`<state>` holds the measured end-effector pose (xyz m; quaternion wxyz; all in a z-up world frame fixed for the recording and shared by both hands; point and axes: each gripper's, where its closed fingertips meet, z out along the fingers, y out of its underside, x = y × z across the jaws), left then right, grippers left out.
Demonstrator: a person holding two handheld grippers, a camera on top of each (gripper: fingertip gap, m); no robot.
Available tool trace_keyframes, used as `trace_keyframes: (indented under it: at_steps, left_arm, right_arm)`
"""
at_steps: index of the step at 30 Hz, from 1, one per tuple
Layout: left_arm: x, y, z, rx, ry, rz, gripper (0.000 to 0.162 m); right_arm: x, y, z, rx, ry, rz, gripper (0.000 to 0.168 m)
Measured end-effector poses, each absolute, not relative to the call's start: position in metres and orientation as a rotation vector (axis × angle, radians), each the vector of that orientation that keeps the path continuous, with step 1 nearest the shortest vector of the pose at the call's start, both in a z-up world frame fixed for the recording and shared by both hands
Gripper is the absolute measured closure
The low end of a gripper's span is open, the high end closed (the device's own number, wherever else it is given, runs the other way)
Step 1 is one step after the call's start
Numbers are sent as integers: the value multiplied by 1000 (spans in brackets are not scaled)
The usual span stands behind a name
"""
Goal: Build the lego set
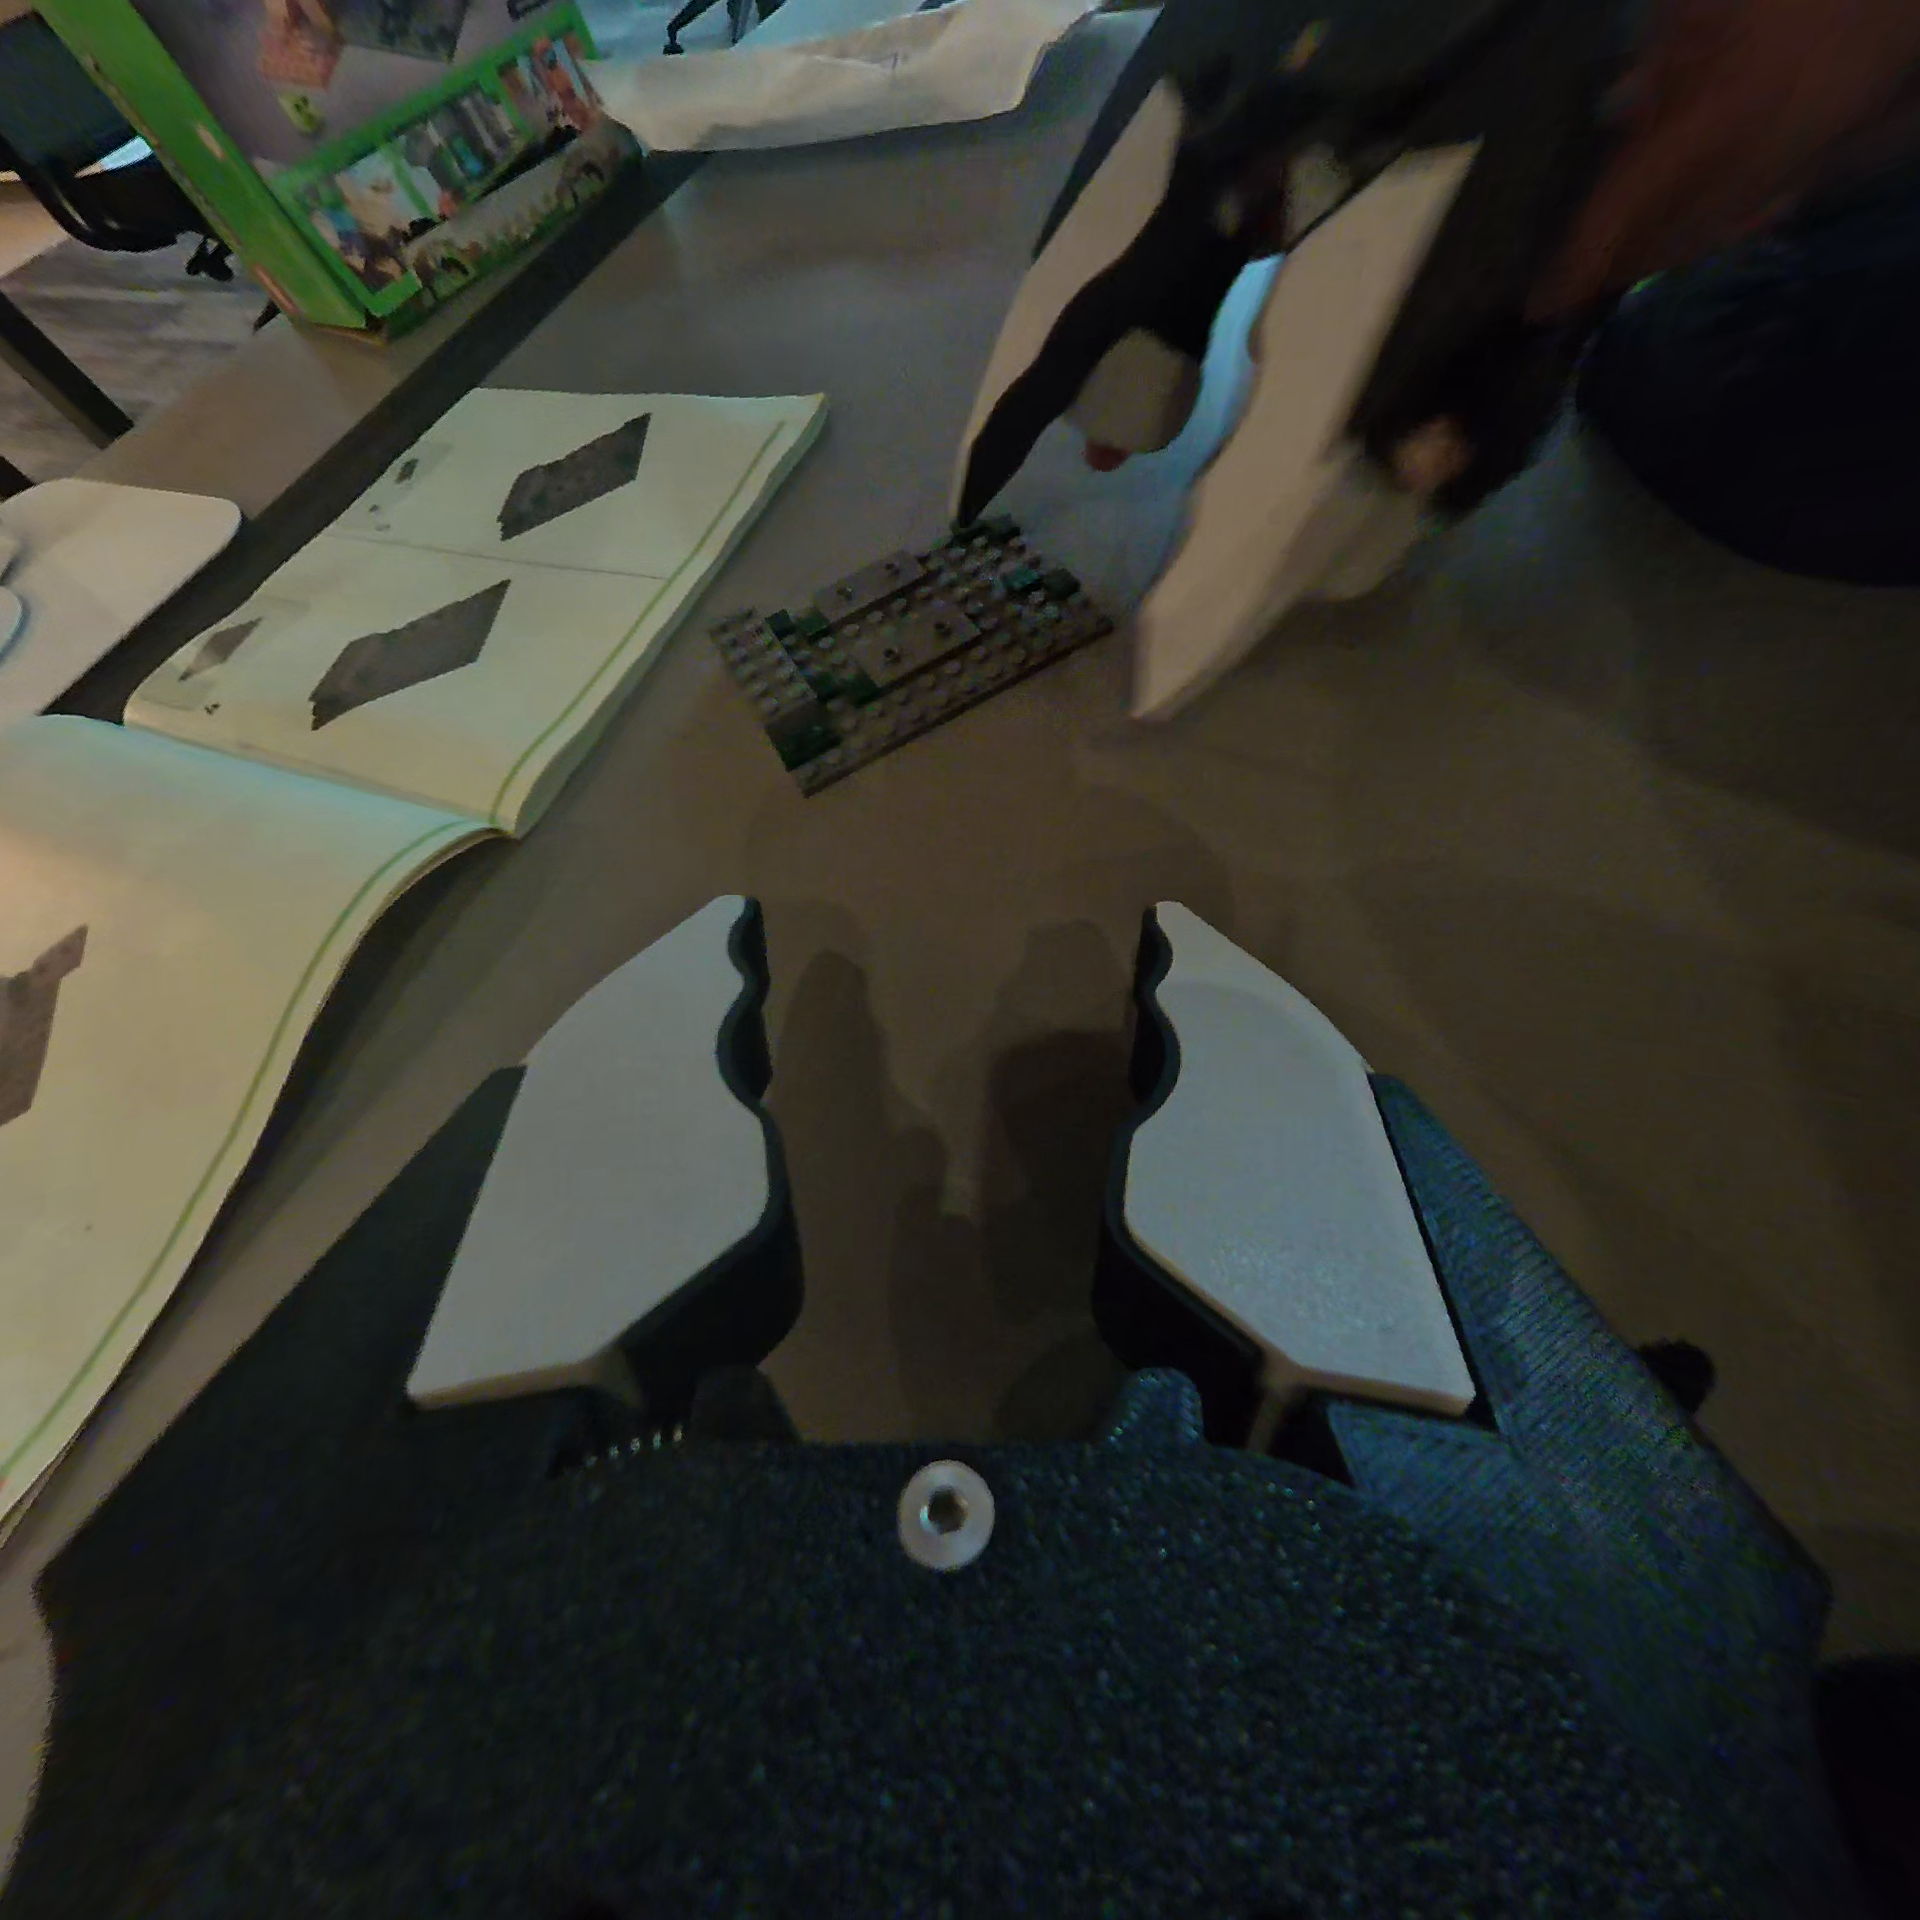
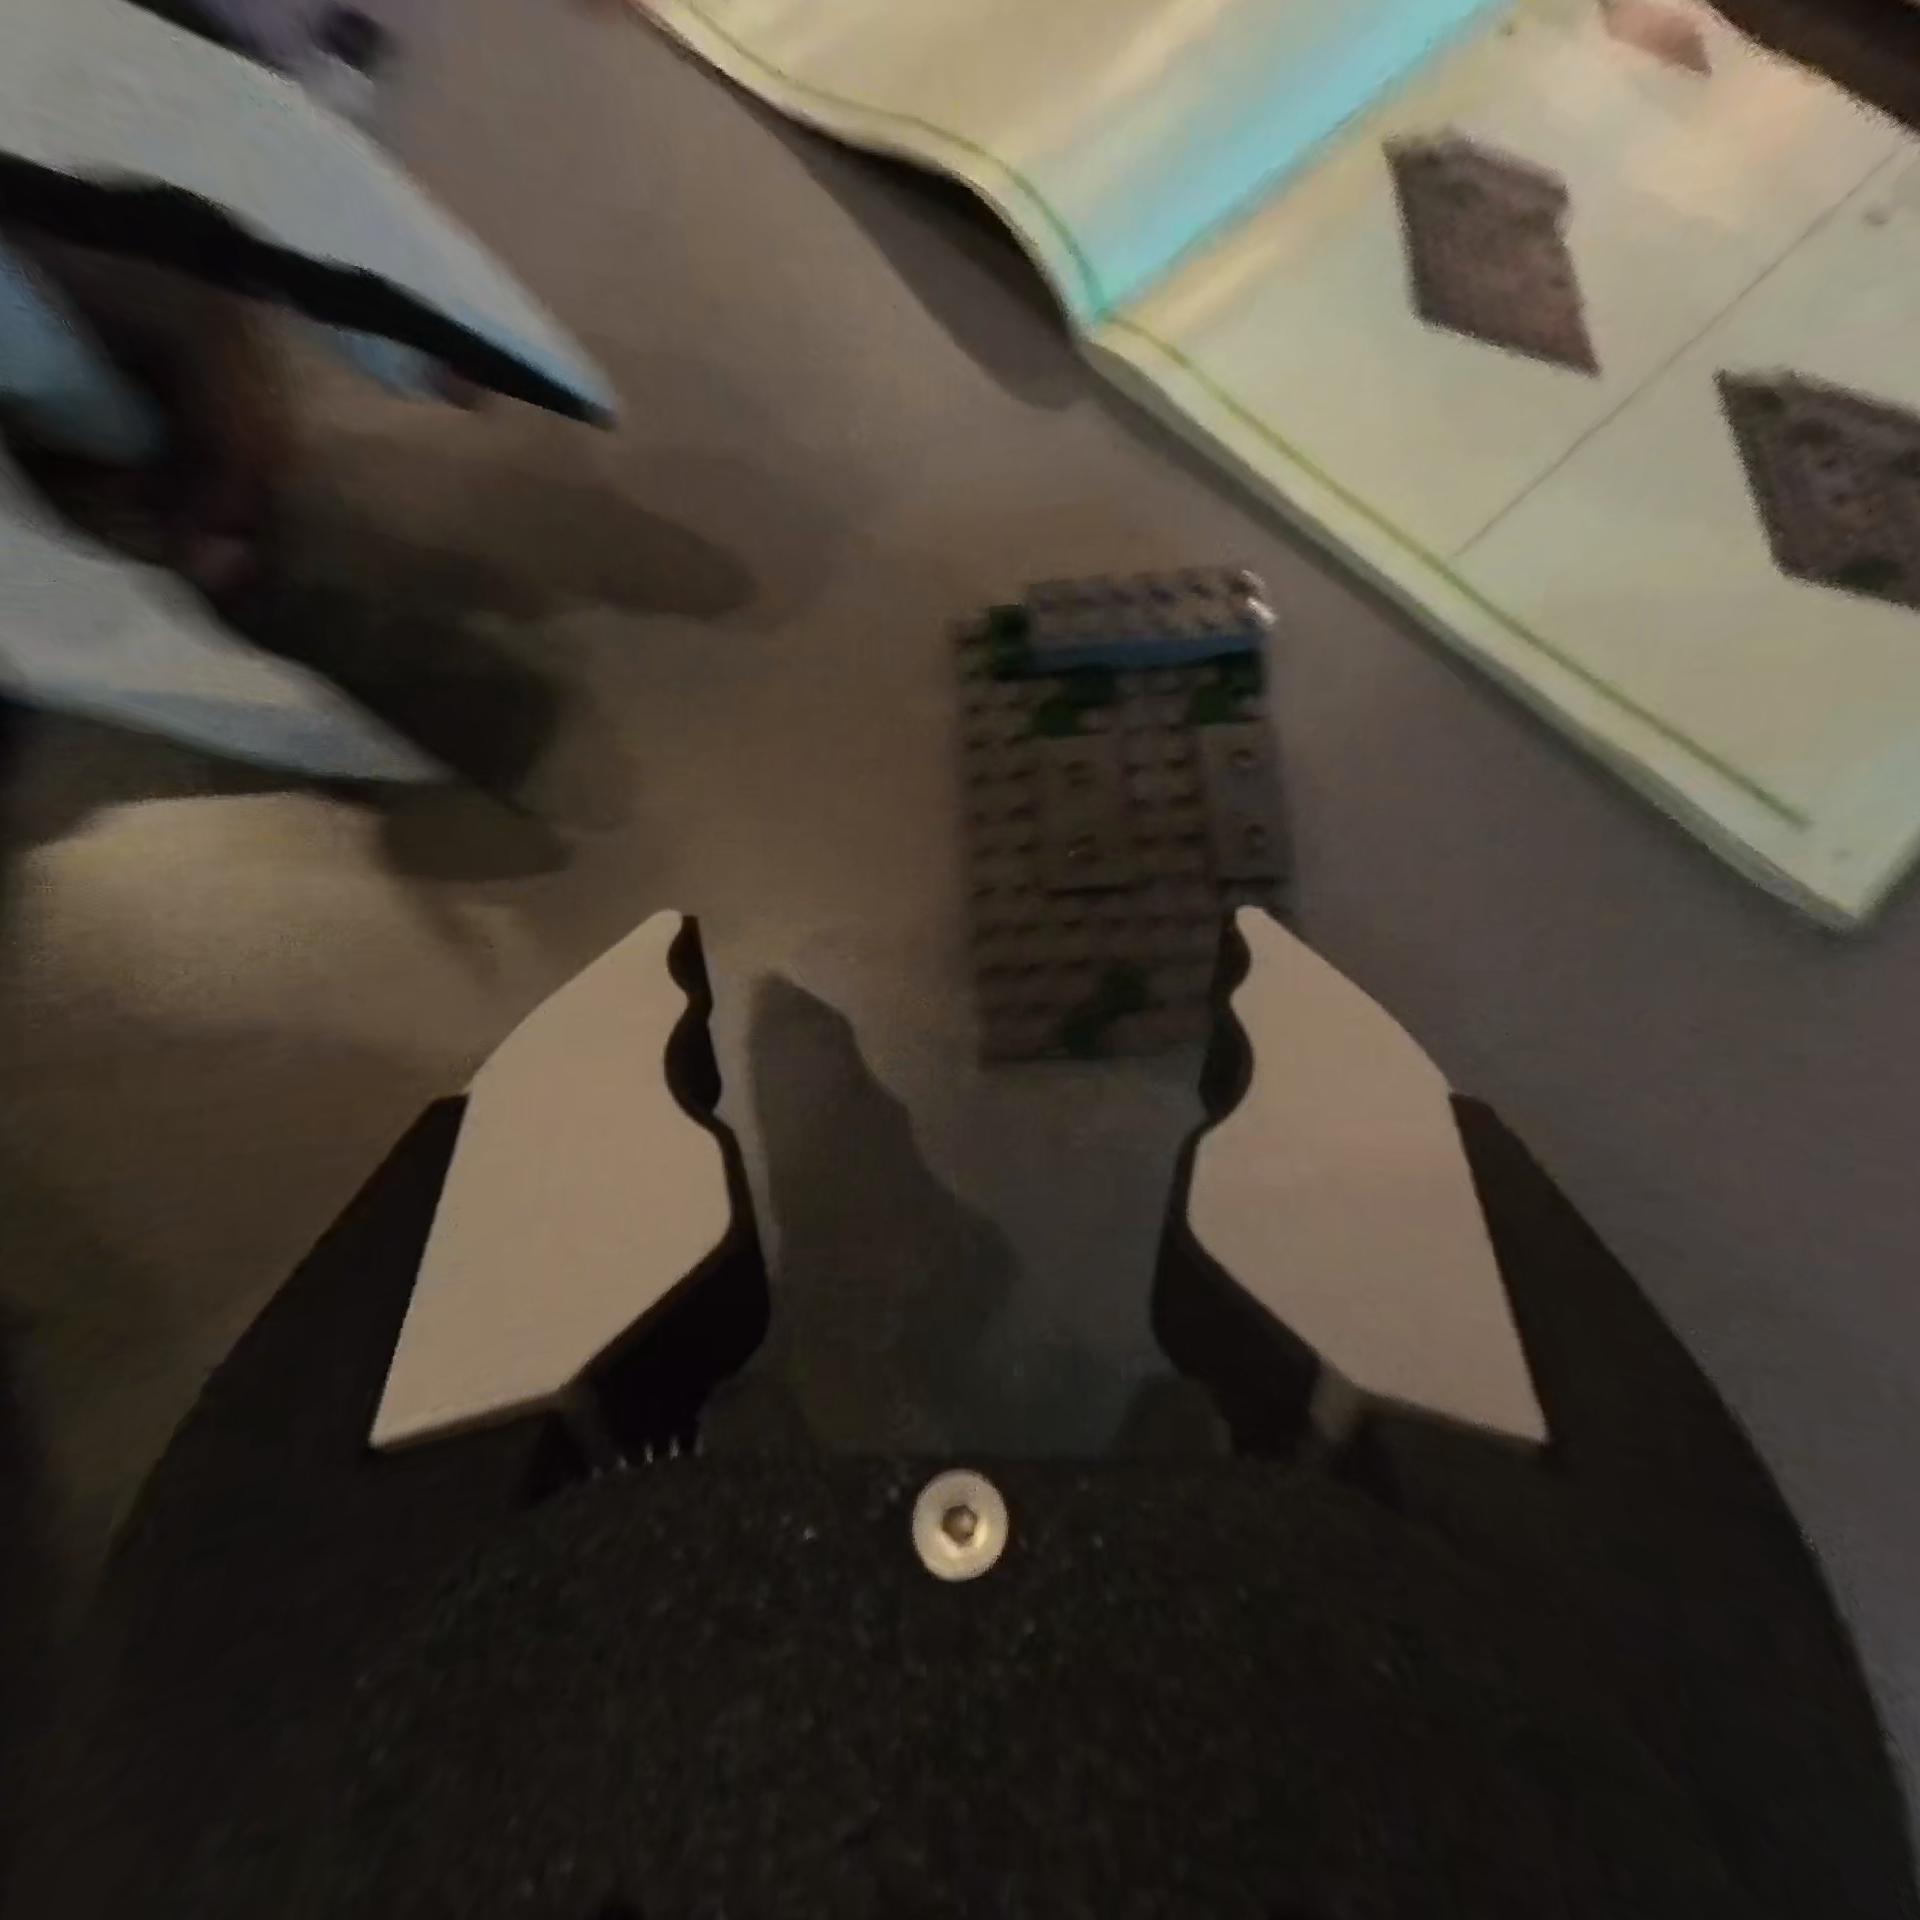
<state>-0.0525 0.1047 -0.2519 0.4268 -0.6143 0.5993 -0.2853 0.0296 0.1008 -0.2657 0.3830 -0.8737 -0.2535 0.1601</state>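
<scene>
On grey tabletop (image 1: 1403, 935), flat grey studded lego plate with green bits (image 1: 914, 644) lies beside open instruction booklet (image 1: 499, 592). Left gripper (image 1: 951, 914) held spread, empty. Right gripper (image 2: 961, 920) spread above plate, nothing clamped. Risk judged: plate skidded sideways if pressed off-centre.

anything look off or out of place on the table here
Nothing stands out. The grey lego plate lies flat on the table, the instruction booklet lies open beside it, and both grippers, left and right, are open and empty. The right view is blurred.
</scene>
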Motion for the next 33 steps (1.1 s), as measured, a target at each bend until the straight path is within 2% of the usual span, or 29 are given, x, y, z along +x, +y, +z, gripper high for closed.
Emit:
trace_keyframes:
  at_steps: [3,7,12,17,25,26,31,33]
  left_arm:
    - [-53,102,-252,-1536,1506,-712,95]
    - [-52,103,-254,-1533,1506,-695,97]
    - [-55,108,-252,-1555,1466,-664,107]
    - [-59,112,-250,-1618,1398,-676,122]
    - [-56,111,-255,-1622,1414,-668,124]
    - [-56,111,-254,-1620,1414,-666,124]
    - [-57,111,-255,-1613,1418,-672,127]
    - [-55,111,-256,-1609,1427,-674,129]
  right_arm:
    - [33,98,-245,-2114,-729,463,80]
    - [56,109,-255,-2126,-873,514,83]
    - [68,116,-274,-2211,-834,624,85]
    - [62,102,-280,-2249,-834,564,95]
    - [19,65,-267,-2166,-934,691,98]
    - [19,65,-262,-2134,-961,688,99]
    - [44,118,-241,-1923,-1202,421,128]
    - [43,141,-244,-1874,-1370,365,129]
